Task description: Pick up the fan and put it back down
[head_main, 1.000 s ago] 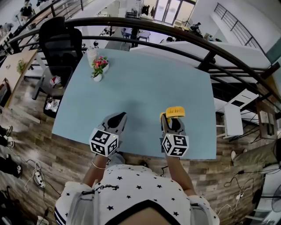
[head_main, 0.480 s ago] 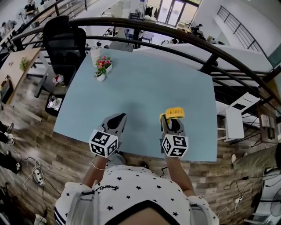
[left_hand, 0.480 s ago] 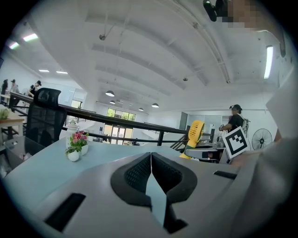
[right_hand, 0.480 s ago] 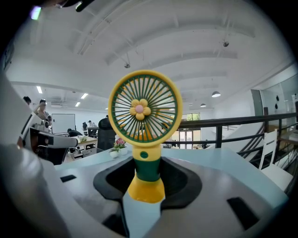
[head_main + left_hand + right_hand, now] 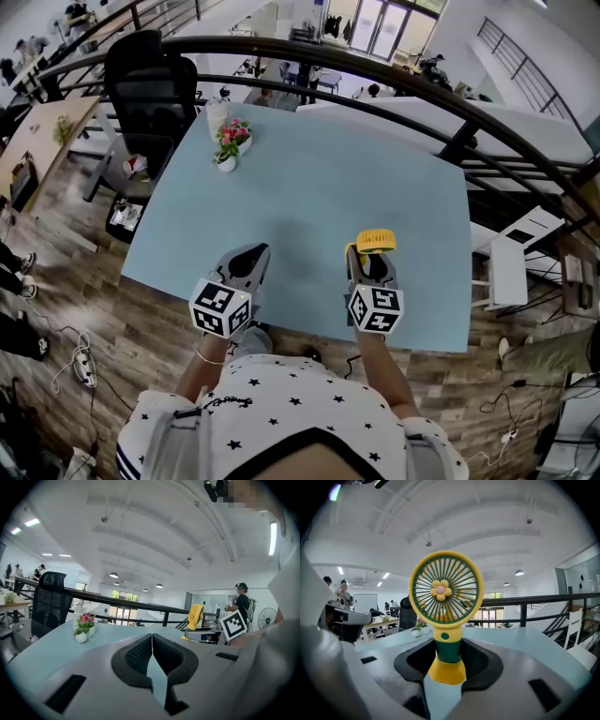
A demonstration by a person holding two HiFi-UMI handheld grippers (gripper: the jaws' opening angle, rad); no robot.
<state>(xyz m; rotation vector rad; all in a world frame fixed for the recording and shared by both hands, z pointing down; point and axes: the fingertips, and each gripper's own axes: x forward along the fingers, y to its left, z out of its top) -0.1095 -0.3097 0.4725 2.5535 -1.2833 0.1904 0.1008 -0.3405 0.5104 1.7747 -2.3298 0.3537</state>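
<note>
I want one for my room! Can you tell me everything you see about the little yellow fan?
The fan is small and looks plastic: a round yellow cage with green ribs, a yellow flower with a pink middle, a green neck with a round button, and a flared yellow foot. It stands upright over the near part of the light blue table. The right gripper has its jaws closed on the green neck. Whether its foot touches the table cannot be told.

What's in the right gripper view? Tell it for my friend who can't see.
A small yellow fan with a flower at its middle is upright, its green stem clamped between the right gripper's black jaws. Behind it lie a pale blue table and a bright office.
</note>
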